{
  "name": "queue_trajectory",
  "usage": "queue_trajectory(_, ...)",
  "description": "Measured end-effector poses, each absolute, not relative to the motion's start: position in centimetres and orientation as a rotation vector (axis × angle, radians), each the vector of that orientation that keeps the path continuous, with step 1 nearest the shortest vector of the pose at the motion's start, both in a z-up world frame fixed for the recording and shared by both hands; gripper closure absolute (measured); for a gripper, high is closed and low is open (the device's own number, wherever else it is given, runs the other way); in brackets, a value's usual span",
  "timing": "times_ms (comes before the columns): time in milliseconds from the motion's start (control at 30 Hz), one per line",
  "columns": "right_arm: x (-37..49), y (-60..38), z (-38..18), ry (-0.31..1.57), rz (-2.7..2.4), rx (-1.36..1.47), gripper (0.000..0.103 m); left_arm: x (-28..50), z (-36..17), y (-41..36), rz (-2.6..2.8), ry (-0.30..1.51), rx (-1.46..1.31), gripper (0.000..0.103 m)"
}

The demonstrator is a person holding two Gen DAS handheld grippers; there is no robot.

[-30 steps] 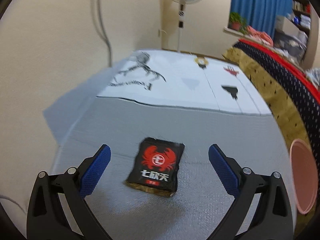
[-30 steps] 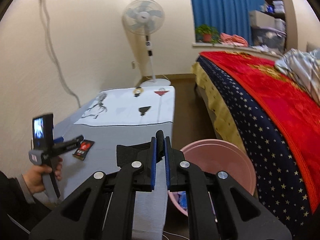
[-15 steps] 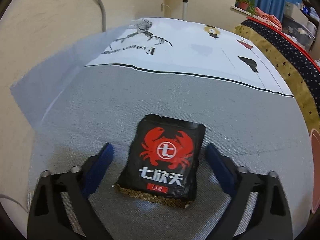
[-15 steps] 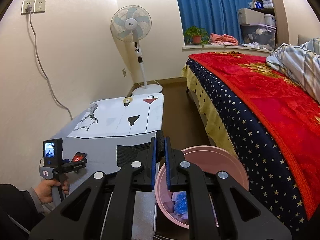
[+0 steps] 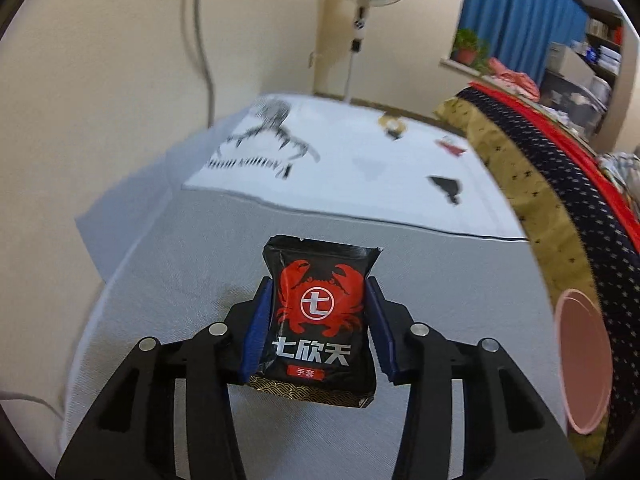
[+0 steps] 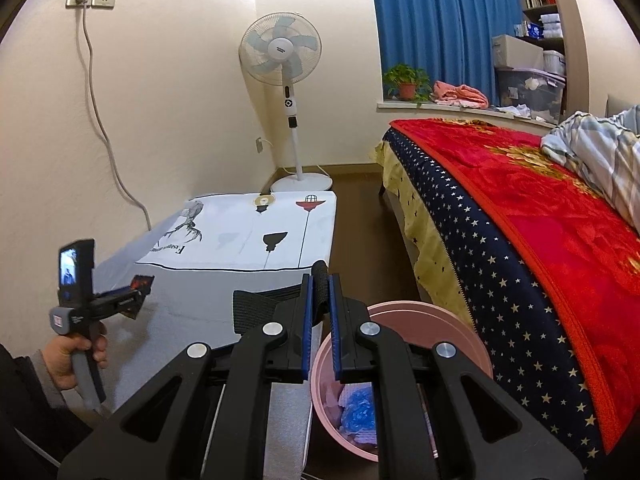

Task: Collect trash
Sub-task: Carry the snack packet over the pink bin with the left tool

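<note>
My left gripper [image 5: 318, 320] is shut on a black packet with a red crab print [image 5: 318, 316] and holds it above the grey table cover [image 5: 440, 300]. From the right wrist view the left gripper [image 6: 134, 294] holds the packet [image 6: 142, 283] off the table. My right gripper [image 6: 319, 300] is shut on a black elastic band [image 6: 260, 306], near the table's right edge. The pink trash bin [image 6: 460, 328] stands on the floor beside the table, with blue and pale trash inside; its rim shows in the left wrist view [image 5: 582, 364].
A white printed cloth [image 6: 248, 236] covers the table's far half. A bed with a red and starred blanket [image 6: 520, 216] runs along the right. A standing fan [image 6: 286, 80] stands in the far corner. A cable [image 6: 104, 128] hangs down the wall.
My left gripper closed on the crab packet and lifted it off the table. My right gripper rose a little with the black band.
</note>
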State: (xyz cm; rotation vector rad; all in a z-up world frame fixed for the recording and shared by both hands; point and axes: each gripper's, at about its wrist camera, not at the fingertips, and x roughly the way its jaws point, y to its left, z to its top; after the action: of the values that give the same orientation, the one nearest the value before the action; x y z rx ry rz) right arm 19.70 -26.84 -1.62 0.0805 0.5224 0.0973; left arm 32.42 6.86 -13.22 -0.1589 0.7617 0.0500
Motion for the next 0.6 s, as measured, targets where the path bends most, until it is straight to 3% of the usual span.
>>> queue_trajectory(600,15.7,-27.7,-0.4,0.485,0.154,0.09,0.095,15.0,-4.3,-1.3,-0.05,0.661,-0.057,0.058)
